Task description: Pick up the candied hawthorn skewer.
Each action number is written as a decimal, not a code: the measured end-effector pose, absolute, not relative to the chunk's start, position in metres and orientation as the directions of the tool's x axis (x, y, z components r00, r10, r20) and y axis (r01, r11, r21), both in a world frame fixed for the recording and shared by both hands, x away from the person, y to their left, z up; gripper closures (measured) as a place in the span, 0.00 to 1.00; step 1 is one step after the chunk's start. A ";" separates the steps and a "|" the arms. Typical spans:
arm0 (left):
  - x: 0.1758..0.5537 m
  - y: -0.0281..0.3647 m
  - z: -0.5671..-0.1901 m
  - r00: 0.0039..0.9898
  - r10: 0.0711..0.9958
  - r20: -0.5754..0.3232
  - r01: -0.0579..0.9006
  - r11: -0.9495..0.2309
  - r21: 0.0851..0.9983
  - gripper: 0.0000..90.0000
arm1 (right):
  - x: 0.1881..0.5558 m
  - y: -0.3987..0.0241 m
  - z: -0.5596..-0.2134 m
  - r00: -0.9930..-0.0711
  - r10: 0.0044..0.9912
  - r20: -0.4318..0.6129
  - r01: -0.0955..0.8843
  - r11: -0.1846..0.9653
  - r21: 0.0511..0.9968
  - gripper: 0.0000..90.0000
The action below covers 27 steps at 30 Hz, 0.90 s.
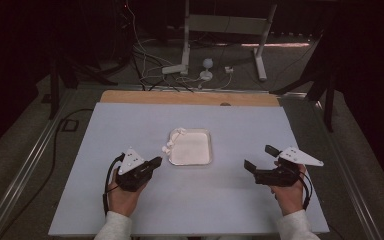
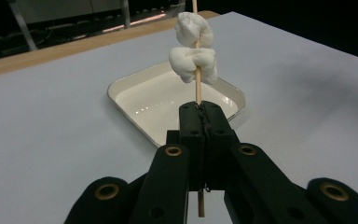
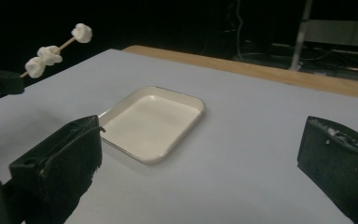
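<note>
**Marshmallows on a stick, over the tray**

On the left, the left gripper (image 1: 156, 162) squeezes a thin wooden stick (image 2: 197, 88) tight between its jaws. White marshmallows (image 2: 193, 63) sit on the stick, up in the air over the near left edge of the white tray (image 1: 207, 150). On the right, the right gripper (image 1: 261, 159) is wide open and holds nothing. To do well, I think, keep the stick steady and squeezed, and move slowly so no marshmallow slips off.

Your thin wooden skewer (image 2: 197, 88) has white marshmallows (image 2: 193, 60) threaded on it, two bunched together and one nearer the tip. It's tilted up over the near-left corner of the empty white tray (image 1: 206, 159), off the table.
</note>
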<state>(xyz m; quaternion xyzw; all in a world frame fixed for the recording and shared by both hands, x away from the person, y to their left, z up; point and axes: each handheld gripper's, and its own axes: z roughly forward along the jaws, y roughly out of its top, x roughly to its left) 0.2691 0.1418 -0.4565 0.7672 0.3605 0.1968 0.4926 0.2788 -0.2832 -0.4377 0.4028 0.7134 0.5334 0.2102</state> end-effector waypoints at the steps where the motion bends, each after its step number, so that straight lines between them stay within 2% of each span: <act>1: 0.269 0.141 -0.456 0.664 0.746 -0.047 0.354 -0.258 0.899 1.00 | 0.281 -0.279 -0.434 -0.598 0.792 0.119 0.346 0.122 0.930 0.00; 3: 0.268 0.140 -0.456 0.667 0.744 -0.036 0.345 -0.266 0.900 1.00 | 0.290 -0.265 -0.424 -0.632 0.770 0.088 0.334 0.167 0.928 0.00; 11: 0.266 0.139 -0.455 0.667 0.745 -0.025 0.332 -0.267 0.905 1.00 | 0.311 -0.230 -0.404 -0.687 0.723 0.074 0.320 0.209 0.924 0.00; 27: 0.265 0.136 -0.457 0.667 0.745 -0.006 0.319 -0.279 0.906 1.00 | 0.338 -0.171 -0.384 -0.746 0.661 0.083 0.339 0.269 0.902 0.00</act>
